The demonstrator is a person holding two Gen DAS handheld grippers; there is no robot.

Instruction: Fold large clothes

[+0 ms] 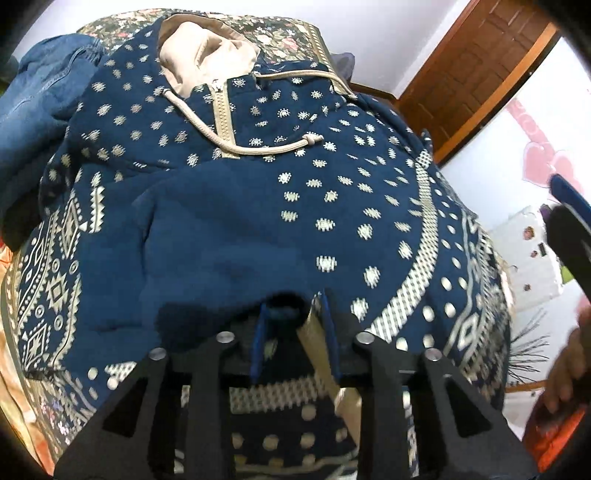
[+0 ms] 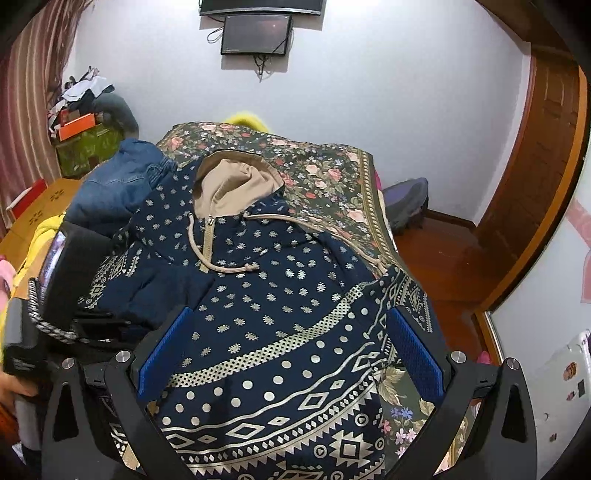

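Floral bed (image 2: 325,177) carries the hoodie (image 2: 266,295); left gripper (image 1: 295,332), barely parted around its folded sleeve, may drag it; right gripper (image 2: 291,354) hovers wide, empty.

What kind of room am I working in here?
Probably a bedroom at home: the hoodie lies on a floral bedspread, with a wooden door and a wall-mounted screen behind.
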